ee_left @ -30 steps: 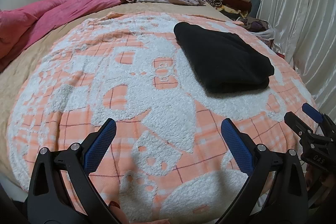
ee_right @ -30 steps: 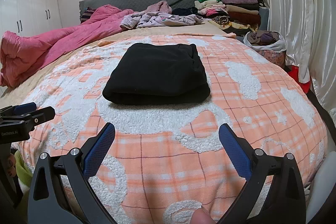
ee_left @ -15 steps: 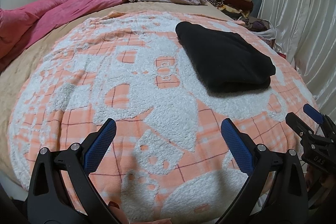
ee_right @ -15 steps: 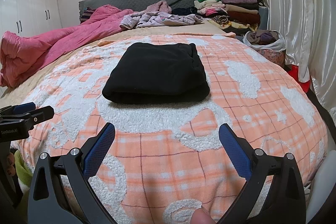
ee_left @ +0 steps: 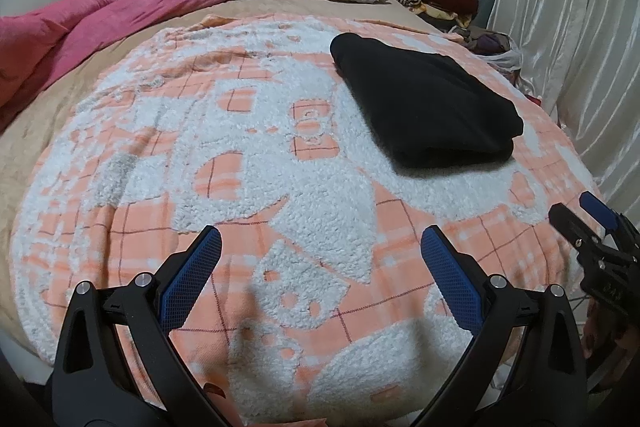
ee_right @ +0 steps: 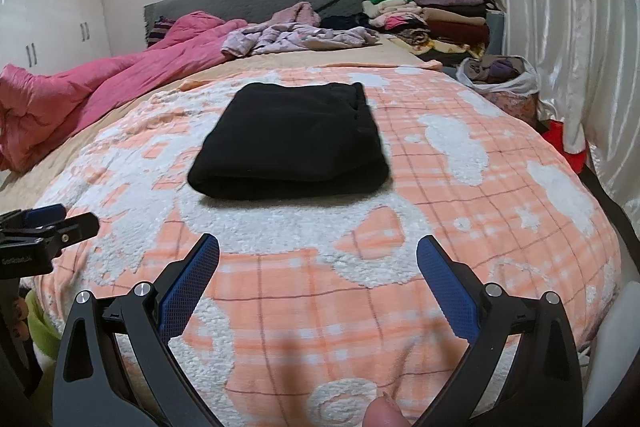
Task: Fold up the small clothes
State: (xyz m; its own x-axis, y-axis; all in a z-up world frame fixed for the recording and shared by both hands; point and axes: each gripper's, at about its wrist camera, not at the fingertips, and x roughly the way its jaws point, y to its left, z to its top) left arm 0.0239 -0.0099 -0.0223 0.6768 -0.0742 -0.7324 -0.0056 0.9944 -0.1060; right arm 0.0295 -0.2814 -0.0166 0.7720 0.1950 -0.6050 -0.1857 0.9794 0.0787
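Black garment [ee_right: 290, 141] lies folded into a thick rectangle; left claw [ee_left: 320, 263] and right claw [ee_right: 318, 267] gape wide, empty.

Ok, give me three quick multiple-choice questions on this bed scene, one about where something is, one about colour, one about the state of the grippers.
1. Where does the folded garment lie?
A. on the checked blanket
B. on the pink quilt
C. in a gripper

2. What colour is the folded garment?
A. green
B. black
C. pink

3. How do the left gripper and right gripper stand?
A. both shut on cloth
B. one open, one shut
C. both open and empty

Answers: 1 A, it rests on the orange and white checks; 2 B, it is black in both views; 3 C, each pair of blue pads stands wide apart with nothing between.
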